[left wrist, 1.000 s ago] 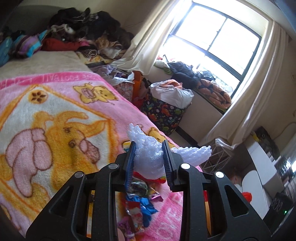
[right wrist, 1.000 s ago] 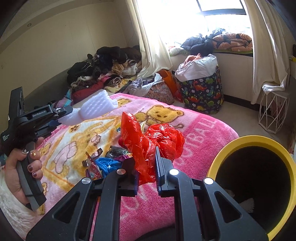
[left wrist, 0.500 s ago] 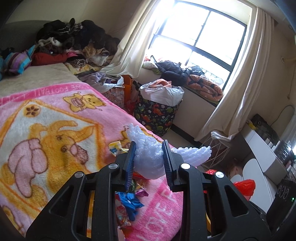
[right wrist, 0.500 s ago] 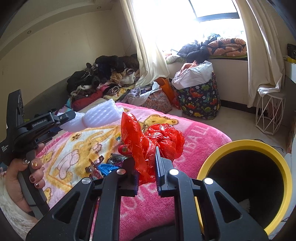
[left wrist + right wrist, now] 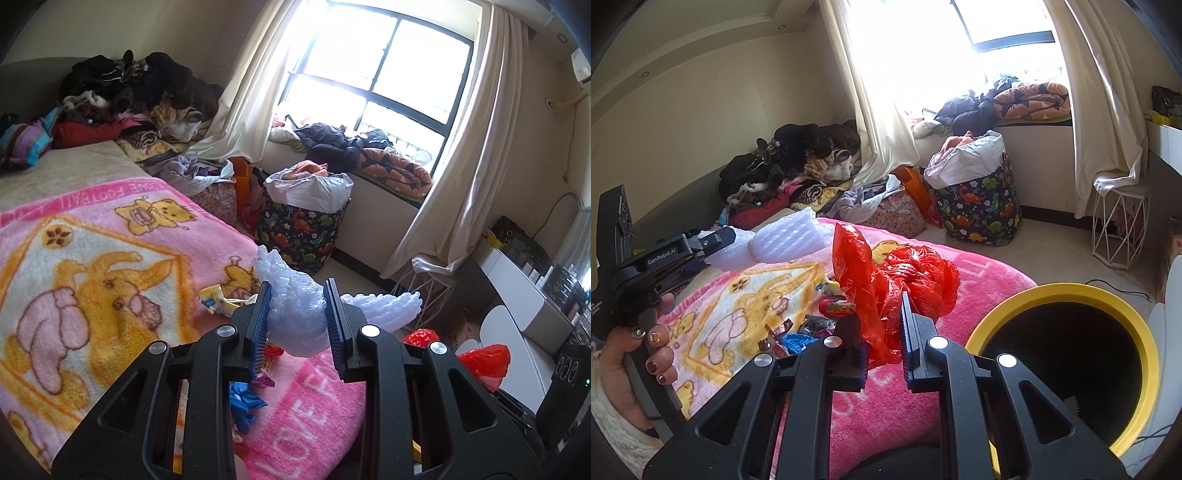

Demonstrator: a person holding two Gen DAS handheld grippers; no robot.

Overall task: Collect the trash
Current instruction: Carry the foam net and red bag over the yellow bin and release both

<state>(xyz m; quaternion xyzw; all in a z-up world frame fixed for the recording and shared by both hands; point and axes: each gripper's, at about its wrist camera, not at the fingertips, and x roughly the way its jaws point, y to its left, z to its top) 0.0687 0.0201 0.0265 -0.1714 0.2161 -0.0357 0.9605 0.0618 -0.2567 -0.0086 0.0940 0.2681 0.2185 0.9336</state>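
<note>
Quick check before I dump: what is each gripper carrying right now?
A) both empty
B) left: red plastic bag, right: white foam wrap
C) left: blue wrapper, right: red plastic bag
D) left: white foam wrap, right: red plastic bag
D: the left gripper is clamped on the white foam wrap, and the right gripper pinches the red plastic bag beside the yellow bin.

White bubble wrap [image 5: 299,317] crumpled, pinched aloft; red plastic bag [image 5: 886,280] bunched, held near yellow-rimmed bin [image 5: 1067,291].
</note>
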